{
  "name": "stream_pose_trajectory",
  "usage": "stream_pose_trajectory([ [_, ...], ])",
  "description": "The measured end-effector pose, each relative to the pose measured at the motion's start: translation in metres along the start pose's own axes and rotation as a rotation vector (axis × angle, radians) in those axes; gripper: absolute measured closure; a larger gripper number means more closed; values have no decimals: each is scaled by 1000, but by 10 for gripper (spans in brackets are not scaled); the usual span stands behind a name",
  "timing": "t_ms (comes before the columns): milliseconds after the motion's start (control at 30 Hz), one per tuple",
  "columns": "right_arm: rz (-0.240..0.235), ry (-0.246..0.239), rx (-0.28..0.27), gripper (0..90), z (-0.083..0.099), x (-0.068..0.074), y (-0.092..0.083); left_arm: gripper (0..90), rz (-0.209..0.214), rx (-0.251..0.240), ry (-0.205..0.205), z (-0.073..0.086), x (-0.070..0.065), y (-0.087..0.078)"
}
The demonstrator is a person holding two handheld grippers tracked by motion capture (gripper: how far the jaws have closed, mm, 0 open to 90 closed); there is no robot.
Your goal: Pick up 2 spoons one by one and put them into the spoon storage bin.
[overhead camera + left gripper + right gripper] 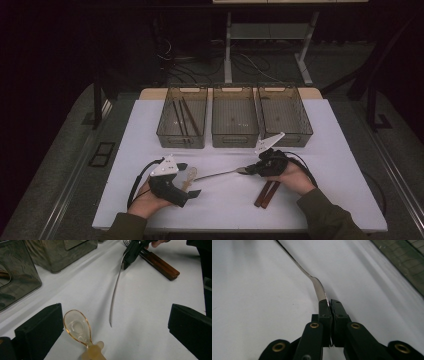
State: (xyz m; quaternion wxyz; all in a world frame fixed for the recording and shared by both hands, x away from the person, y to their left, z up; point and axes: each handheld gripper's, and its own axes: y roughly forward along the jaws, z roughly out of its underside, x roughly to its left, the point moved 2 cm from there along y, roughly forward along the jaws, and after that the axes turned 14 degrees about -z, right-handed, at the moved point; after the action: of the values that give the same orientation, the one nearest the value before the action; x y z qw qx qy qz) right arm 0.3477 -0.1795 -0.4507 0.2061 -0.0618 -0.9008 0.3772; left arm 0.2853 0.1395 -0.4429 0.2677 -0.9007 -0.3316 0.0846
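The right tool (248, 170) is clenched on the fork (220, 174), pinching its head end. The long thin handle sticks out to the left, just above the white tabletop (340, 165). The left tool (189, 180) is released, with the see-through spoon (77, 328) lying between its wide jaws, not pinched. Three bins (235, 139) wait at the far side. To do this well, keep the squeeze tight, lift the fork slowly, and hold it level so the handle does not swing or slip.
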Motion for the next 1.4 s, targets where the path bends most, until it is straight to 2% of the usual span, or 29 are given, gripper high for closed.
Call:
stream_pose_trajectory([
  [33,2,13,-9,878,0,1,-1,0,-1,0,0,0,0,0],
  [200,40,19,-27,879,-1,-1,-8,0,0,0,1,0,0,0],
  [500,112,34,-103,878,-6,-2,-29,0,0,1,0,0,0,0],
  [800,181,76,-192,879,-19,-8,-50,0,-2,8,-4,0,0,1],
  [1067,243,125,-257,879,-35,-22,-62,0,1,9,-8,0,0,2],
  [1400,326,190,-277,879,-51,-46,-61,0,5,7,-7,0,0,2],
])
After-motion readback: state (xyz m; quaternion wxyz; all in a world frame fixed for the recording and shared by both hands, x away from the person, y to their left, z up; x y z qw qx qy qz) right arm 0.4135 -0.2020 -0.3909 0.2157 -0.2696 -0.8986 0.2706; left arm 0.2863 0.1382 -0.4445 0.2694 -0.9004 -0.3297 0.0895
